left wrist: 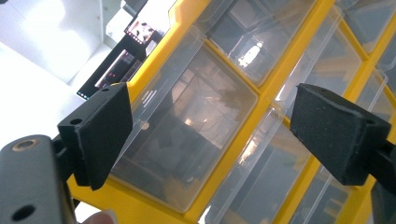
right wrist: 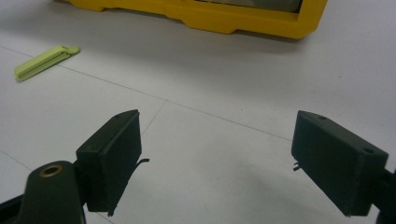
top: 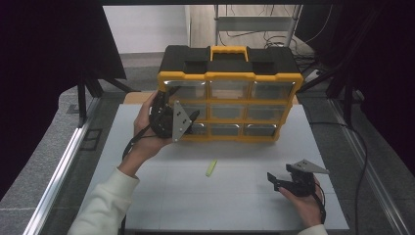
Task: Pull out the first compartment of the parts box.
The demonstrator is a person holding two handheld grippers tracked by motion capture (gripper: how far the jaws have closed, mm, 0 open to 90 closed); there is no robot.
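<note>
Here, in the high view, I hold my left gripper (top: 188,117) at the left column of the yellow drawer organizer (top: 230,73), upper middle of the frame. My right gripper (top: 275,182) idles lower right, beside a green clip (top: 211,168).

In the left gripper view, jaws apart, I face a clear drawer (left wrist: 187,126): light, stiff, slick plastic, best pinched at its front lip.

In the right gripper view, jaws apart over bare table (right wrist: 224,121).

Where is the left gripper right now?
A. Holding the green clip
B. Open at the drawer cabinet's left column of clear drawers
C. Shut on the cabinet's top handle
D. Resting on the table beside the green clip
B: the left gripper is raised to the drawer cabinet, its jaws apart around a clear drawer.
</note>
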